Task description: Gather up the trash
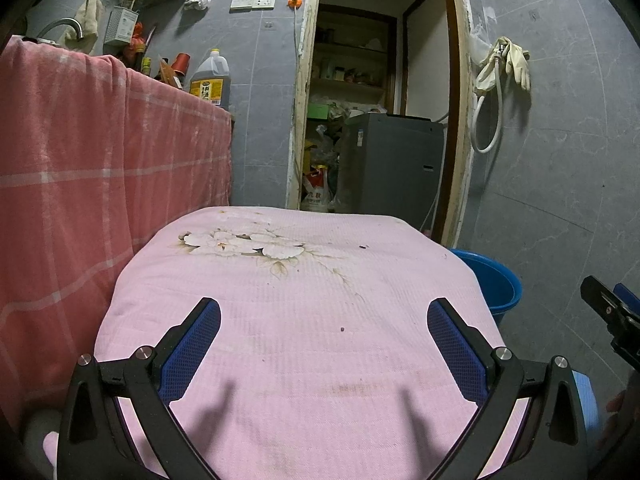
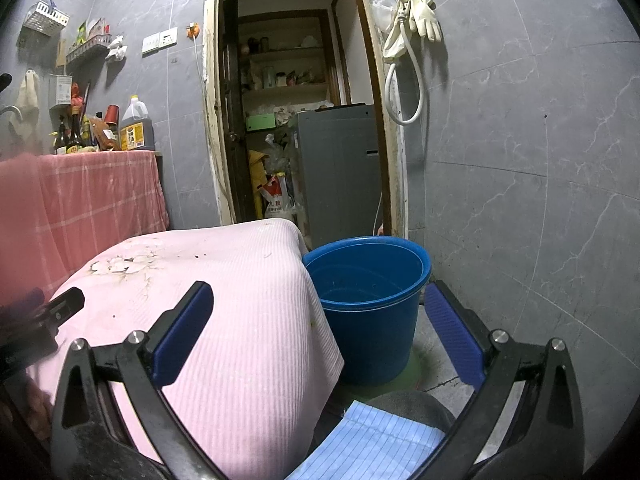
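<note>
Left gripper (image 1: 324, 320): spread wide and holding nothing, low in the left wrist view, above the pink cloth (image 1: 288, 340); its blue pads (image 1: 192, 356) cast two dark shadows on the fabric.
Right gripper (image 2: 320, 316): also spread wide and holding nothing; one finger lies over the pink cloth's corner, the other over the floor beside the bucket (image 2: 368, 304).
Trash: only small dark specks (image 1: 343, 329) show on the pink cloth, at frame centre in the left view; no larger scrap can be made out.
Bucket: blue, upright, at centre right of the right wrist view, just beside the hanging edge of the pink cloth; its inside looks dark and I cannot tell what it holds.
Pink cloth: covers a raised surface, with a faded flower print (image 1: 244, 244) toward its far edge.
Red cloth (image 1: 100, 168): checked, draped over a higher counter at frame left.
Counter top: an oil jug (image 1: 210, 80) and bottles (image 2: 72, 136) stand at the upper left.
Doorway (image 2: 296, 120): upper centre, with a grey appliance (image 2: 340, 172) and shelves inside.
Wall: grey tile; gloves (image 2: 420, 20) and a white hose (image 2: 404, 80) hang right of the doorway.
Lined paper (image 2: 372, 440): blue-ruled, at the bottom of the right view, between the fingers.
</note>
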The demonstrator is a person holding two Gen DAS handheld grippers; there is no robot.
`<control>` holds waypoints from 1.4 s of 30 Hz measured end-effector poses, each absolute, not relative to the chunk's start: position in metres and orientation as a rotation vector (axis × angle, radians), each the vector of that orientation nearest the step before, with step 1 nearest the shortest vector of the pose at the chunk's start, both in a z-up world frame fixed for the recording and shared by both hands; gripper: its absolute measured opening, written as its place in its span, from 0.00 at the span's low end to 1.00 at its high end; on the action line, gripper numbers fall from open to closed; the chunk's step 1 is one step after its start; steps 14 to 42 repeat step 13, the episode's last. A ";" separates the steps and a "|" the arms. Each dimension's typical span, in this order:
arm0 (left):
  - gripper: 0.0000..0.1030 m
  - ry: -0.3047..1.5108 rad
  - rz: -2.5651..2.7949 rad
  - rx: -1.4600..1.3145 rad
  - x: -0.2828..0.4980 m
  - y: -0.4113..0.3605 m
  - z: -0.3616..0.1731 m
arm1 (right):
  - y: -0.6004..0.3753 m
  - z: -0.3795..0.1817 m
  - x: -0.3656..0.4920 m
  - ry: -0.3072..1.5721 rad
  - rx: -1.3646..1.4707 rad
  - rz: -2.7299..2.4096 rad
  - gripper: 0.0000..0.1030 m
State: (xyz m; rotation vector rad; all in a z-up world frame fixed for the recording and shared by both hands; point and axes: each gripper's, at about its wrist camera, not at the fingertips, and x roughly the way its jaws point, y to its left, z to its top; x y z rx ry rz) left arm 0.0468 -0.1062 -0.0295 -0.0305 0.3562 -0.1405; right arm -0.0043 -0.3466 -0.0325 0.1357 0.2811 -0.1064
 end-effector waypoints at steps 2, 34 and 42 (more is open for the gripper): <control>0.99 0.357 -0.142 -0.029 0.047 -0.106 -0.030 | -0.347 -0.032 -0.004 0.281 0.136 -0.107 1.00; 0.99 0.364 -0.144 -0.024 0.049 -0.106 -0.032 | -0.348 -0.032 -0.004 0.282 0.138 -0.106 1.00; 0.99 0.364 -0.144 -0.024 0.049 -0.106 -0.032 | -0.348 -0.032 -0.004 0.282 0.138 -0.106 1.00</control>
